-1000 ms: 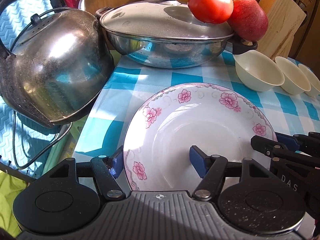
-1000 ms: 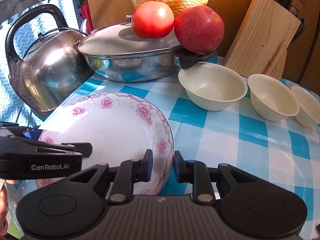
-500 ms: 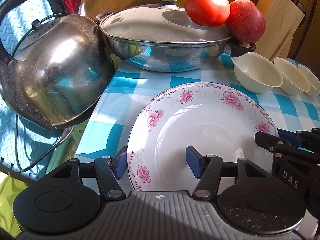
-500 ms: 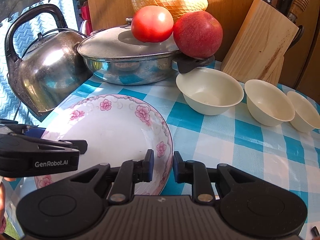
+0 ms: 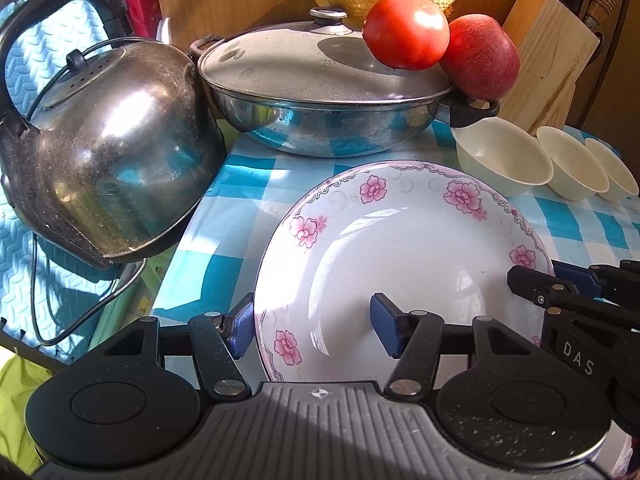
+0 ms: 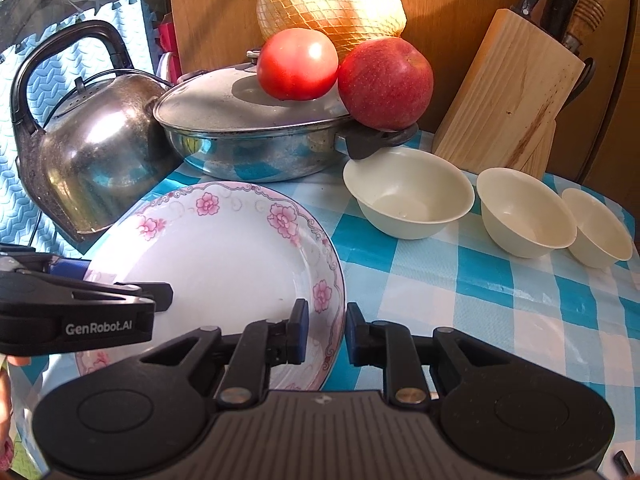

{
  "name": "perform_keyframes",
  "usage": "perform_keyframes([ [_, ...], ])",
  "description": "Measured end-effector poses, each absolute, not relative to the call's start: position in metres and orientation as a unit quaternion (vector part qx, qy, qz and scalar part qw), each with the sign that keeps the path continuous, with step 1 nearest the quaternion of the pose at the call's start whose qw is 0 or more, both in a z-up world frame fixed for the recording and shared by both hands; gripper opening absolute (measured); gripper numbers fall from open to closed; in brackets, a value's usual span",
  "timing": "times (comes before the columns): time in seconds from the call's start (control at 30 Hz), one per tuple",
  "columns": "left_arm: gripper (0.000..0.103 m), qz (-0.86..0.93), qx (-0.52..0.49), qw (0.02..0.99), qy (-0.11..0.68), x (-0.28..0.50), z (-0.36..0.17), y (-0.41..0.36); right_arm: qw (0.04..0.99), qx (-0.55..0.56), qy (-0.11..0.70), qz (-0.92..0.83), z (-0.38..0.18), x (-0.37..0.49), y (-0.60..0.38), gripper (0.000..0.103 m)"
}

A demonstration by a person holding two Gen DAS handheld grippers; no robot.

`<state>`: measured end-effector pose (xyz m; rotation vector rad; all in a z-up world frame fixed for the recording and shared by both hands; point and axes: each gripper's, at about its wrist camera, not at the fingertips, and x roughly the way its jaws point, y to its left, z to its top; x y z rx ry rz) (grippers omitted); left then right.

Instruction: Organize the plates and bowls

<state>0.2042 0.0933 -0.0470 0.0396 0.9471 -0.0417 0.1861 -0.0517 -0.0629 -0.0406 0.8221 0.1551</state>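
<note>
Two grippers on my plate (image 5: 404, 248): right (image 6: 325, 330) jaws pinching the three-o'clock rim, left (image 5: 316, 326) jaws closing, straddling nine-o'clock, not gripping.

A steel kettle (image 6: 92, 164) stands beside a lidded pan (image 6: 256, 140) bearing a tomato (image 6: 297, 64) and apple (image 6: 385, 82); a knife block (image 6: 516, 96) stands behind.

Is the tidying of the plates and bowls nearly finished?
Not yet. Nothing looks stacked so far. The flowered plate is in hand: the right gripper is shut on its rim, and the left gripper straddles the other edge, its jaws just closing. The three cream bowls sit apart on the checked cloth, untouched.
</note>
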Motion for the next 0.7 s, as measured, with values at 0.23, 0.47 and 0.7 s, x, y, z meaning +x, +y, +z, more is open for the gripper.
perform_keyframes([
  [0.23, 0.066, -0.026, 0.017, 0.892, 0.45, 0.201, -0.041, 0.091, 0.914, -0.015, 0.398, 0.071, -0.057, 0.183, -0.056, 0.018],
  [0.47, 0.066, -0.034, 0.022, 0.895, 0.444, 0.195, -0.037, 0.084, 0.915, -0.009, 0.398, 0.065, -0.051, 0.179, -0.063, 0.018],
  [0.7, 0.066, -0.048, 0.025, 0.897, 0.438, 0.188, -0.032, 0.075, 0.914, -0.005, 0.402, 0.055, -0.049, 0.171, -0.071, 0.018],
])
